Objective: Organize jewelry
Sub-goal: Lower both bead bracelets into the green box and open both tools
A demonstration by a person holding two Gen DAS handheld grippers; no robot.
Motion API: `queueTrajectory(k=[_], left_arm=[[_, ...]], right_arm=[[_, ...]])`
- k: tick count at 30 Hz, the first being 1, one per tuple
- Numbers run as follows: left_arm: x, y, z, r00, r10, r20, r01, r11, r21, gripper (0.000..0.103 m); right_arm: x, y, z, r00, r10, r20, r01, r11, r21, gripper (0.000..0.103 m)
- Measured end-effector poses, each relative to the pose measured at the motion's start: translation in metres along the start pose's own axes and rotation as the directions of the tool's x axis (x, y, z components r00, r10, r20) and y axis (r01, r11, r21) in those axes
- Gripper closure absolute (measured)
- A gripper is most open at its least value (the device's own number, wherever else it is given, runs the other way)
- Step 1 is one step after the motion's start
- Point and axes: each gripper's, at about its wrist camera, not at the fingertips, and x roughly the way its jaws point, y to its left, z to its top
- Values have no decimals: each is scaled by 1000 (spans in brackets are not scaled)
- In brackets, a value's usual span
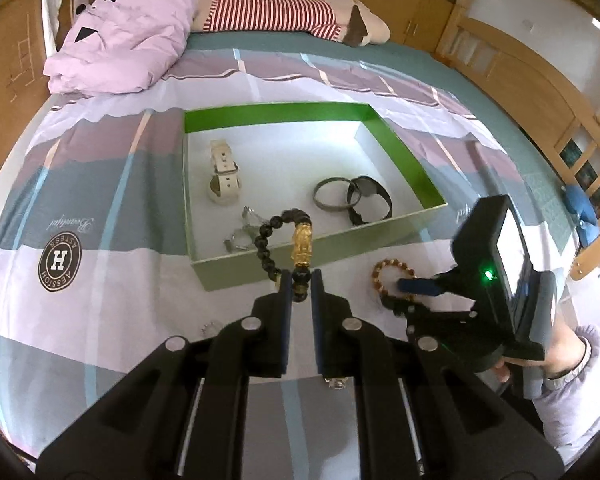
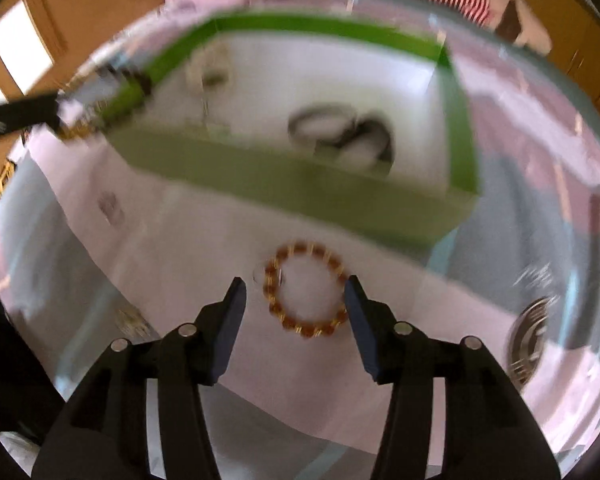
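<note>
— Black beads [image 1: 269,240] hang pinched in our left gripper [image 1: 301,285], over the box's [image 1: 260,261] near wall. Lower, then release?

— Yes. Our right gripper [image 2: 296,304], jaws spread, straddles the amber bracelet [image 2: 306,289] on the bed [image 1: 112,240]; we close next.

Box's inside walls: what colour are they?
Bright green on the box walls, with a white floor; clearest in the left wrist view.
</note>
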Motion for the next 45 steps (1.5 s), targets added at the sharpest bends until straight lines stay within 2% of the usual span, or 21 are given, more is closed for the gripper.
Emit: queueTrajectory(k=[1, 2, 3, 4, 7, 11, 12, 15, 17, 18, 22, 27, 28, 29, 32, 35, 37, 39, 41, 43, 45], left_arm=[[0, 0, 0, 1000, 1, 2, -1, 1000, 2, 94], [-1, 0, 0, 1000, -1, 6, 1, 1000, 1, 94], [-3, 1, 1, 1000, -9, 17, 9, 1000, -3, 94], [-5, 2, 2, 1000, -14, 28, 14, 1000, -5, 94], [-14, 3, 5, 997, -25, 67, 25, 1000, -11, 94], [-21, 5, 8, 996, -34, 87, 35, 999, -9, 94], [-18, 5, 8, 997, -28, 73, 29, 1000, -9, 94], [2, 5, 4, 1000, -16, -15, 16, 1000, 16, 94], [20, 2, -2, 997, 11, -74, -8, 999, 42, 80], [33, 1, -6, 994, 44, -103, -39, 998, 53, 79], [74, 2, -18, 973, 125, -194, -111, 991, 79, 79], [102, 7, -26, 951, 168, -260, -148, 984, 95, 80], [102, 7, -26, 950, 183, -254, -163, 982, 98, 91], [100, 8, -25, 951, 186, -248, -168, 981, 94, 103], [85, 10, -20, 967, 110, -228, -103, 994, 44, 103], [39, 3, -5, 994, 53, -94, -48, 997, 58, 103], [13, 0, 3, 1000, 2, -18, -1, 998, 58, 103], [-3, -1, 8, 1000, -9, 30, 7, 998, 65, 103], [3, -1, 7, 1000, -14, -12, 15, 995, 95, 103], [23, 1, 2, 997, 19, -74, -11, 994, 112, 103], [53, 0, -7, 985, 83, -150, -62, 988, 139, 99]], right_arm=[[4, 1, -1, 1000, -6, -9, 6, 1000, -3, 60], [9, 4, 0, 1000, 4, -27, -4, 1000, -1, 76], [9, 5, 1, 1000, 10, -27, -10, 1000, 0, 82], [8, 8, 2, 1000, 16, -25, -16, 1000, -8, 95], [-5, 13, 9, 999, 41, 19, -41, 999, -7, 96], [-47, 2, 20, 982, 112, 152, -119, 992, 43, 96], [-63, -3, 23, 968, 137, 210, -152, 987, 54, 96], [-85, -12, 30, 944, 168, 283, -197, 977, 77, 96], [-90, -17, 35, 938, 194, 286, -228, 970, 89, 96], [-88, -17, 35, 939, 201, 280, -236, 967, 96, 96], [-75, -8, 27, 953, 202, 228, -226, 970, 85, 96], [-59, -1, 17, 966, 195, 167, -211, 974, 82, 96], [-56, -1, 17, 968, 196, 158, -211, 974, 84, 96], [-55, -1, 16, 969, 194, 154, -208, 974, 86, 96], [-58, -1, 15, 969, 192, 158, -207, 974, 87, 96], [-66, -3, 15, 961, 203, 186, -221, 972, 82, 96], [-76, -6, 15, 950, 218, 223, -240, 968, 77, 96], [-91, -8, 16, 930, 242, 277, -270, 960, 66, 96], [-106, -9, 18, 909, 253, 333, -285, 957, 52, 96], [-112, -9, 20, 897, 265, 354, -299, 953, 44, 96], [-108, -8, 22, 900, 272, 342, -304, 952, 42, 96]])
